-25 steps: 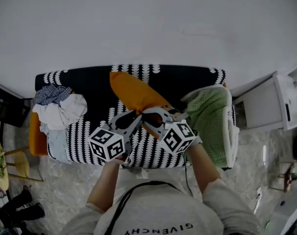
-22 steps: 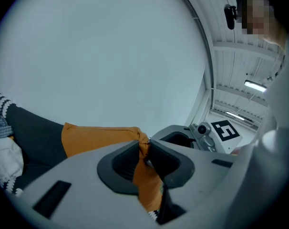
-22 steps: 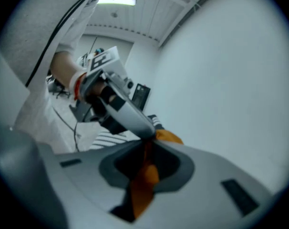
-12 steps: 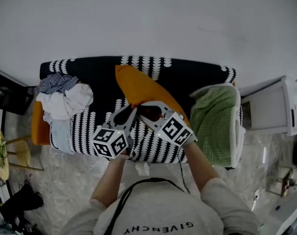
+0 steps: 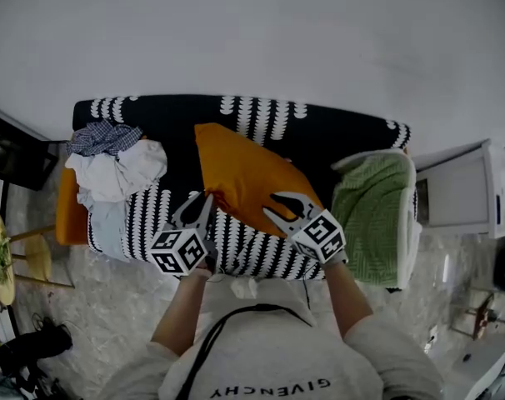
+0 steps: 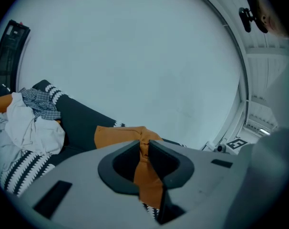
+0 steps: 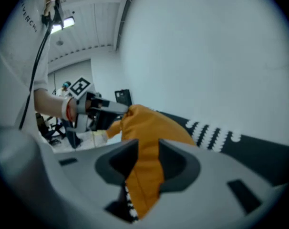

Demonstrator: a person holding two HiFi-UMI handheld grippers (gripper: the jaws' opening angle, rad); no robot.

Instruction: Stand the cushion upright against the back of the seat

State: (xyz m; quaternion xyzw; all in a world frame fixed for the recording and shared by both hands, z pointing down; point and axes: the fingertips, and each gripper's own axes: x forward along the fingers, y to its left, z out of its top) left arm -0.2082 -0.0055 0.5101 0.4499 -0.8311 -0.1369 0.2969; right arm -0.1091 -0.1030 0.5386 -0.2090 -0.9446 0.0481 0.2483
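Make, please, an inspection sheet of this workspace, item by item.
surface: black-and-white patterned seat cover, partly bare.
job's things: orange fabric cushion, gripped at its near edge.
clutter: pile of white and checked clothes at left; green knitted blanket at right.
grippers: left gripper pinches cushion, jaws just closing; right gripper jaws just opening, fabric touching both.
cables: black cable on person's chest.
surroundings: white wall, white cabinet, marbled floor.

"GIVENCHY" on the person's shirt (image 5: 269, 385), bottom centre of the head view, reading upside down. Same print, partly legible, upper left of the right gripper view.
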